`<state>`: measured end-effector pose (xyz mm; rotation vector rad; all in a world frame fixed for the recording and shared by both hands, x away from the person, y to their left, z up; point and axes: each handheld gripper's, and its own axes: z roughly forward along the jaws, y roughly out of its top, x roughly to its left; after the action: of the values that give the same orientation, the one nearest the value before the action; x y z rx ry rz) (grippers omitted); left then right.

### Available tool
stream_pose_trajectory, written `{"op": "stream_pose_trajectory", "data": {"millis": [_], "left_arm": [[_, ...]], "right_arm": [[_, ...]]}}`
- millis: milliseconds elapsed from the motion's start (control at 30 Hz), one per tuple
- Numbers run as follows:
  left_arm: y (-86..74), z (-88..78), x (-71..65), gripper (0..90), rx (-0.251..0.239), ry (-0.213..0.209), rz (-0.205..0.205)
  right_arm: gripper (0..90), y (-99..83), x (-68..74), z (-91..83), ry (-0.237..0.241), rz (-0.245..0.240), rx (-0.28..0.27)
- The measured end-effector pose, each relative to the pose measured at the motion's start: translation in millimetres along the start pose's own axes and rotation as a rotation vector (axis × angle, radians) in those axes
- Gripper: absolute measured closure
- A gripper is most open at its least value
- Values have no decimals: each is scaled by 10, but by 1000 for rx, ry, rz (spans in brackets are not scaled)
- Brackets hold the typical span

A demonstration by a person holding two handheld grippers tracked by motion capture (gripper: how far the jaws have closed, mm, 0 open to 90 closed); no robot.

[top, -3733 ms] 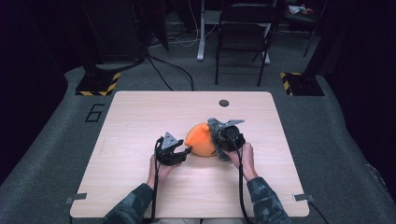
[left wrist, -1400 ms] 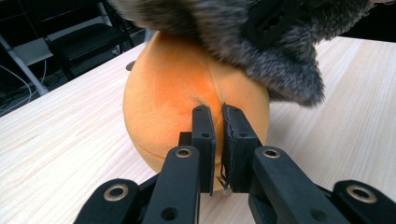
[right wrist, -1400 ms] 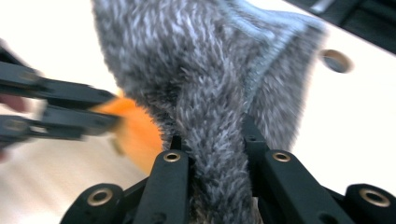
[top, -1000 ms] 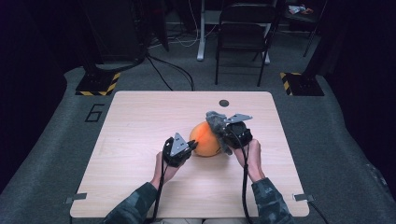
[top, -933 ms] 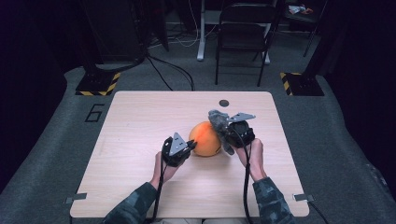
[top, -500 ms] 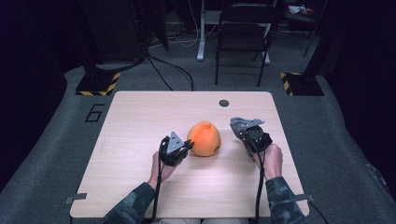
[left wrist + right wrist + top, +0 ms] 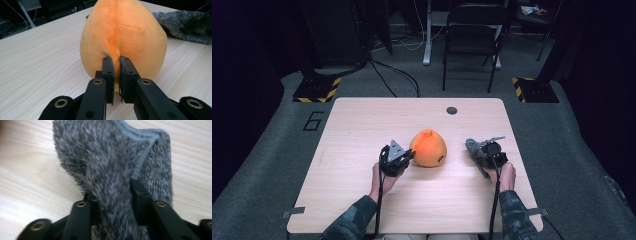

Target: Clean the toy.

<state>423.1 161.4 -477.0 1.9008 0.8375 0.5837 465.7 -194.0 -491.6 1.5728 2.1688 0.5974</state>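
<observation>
1. Left gripper (image 7: 115, 75): jaws pinch a fold of the orange plush fruit (image 7: 428, 148) at mid-table.
2. Right gripper (image 7: 113, 202): jaws, just opening, loosely straddle the grey fuzzy cloth (image 7: 117, 162) lying right of the fruit.
3. Step in hand, judged: setting the cloth down; next, the jaws spread fully and back off.

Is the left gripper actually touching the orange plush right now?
Touching. The left gripper view shows the left gripper with its jaws pinching a fold of the orange plush along its seam.
</observation>
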Motion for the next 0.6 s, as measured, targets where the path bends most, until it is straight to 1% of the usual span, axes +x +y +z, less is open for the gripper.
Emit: {"op": "stream_pose_trajectory", "data": {"millis": [67, 100, 167, 200, 233, 267, 333, 467, 533, 567, 600], "left_arm": [[-17, 0, 38, 835, 10, 1, -26], [-26, 0, 52, 835, 10, 4, -41], [-38, 0, 78, 834, 14, 7, -56], [-45, 1, 86, 833, 13, 11, -69], [-46, -5, 101, 832, 22, 8, -68], [-55, 0, 106, 830, 18, 17, -82], [-68, -5, 127, 824, 24, 24, -87], [-96, -11, 167, 807, 35, 34, -110], [-111, -12, 188, 775, 41, 44, -118], [-118, -15, 201, 760, 43, 48, -120], [-123, -21, 211, 735, 45, 58, -127]], "right_arm": [[487, 3, -22, 11, 14, 5, -2], [424, 7, -28, -7, 21, 9, -13], [338, 18, -33, -55, 36, 19, -27], [301, 24, -31, -97, 45, 33, -41], [265, 31, -37, -139, 48, 26, -60], [235, 32, -28, -175, 49, 28, -69], [169, 34, -20, -283, 72, 36, -95], [137, -31, -10, -464, 89, 46, -141], [124, -114, -12, -527, 98, 61, -148], [121, -162, -18, -548, 101, 61, -150], [119, -214, -25, -565, 97, 63, -155]]}}
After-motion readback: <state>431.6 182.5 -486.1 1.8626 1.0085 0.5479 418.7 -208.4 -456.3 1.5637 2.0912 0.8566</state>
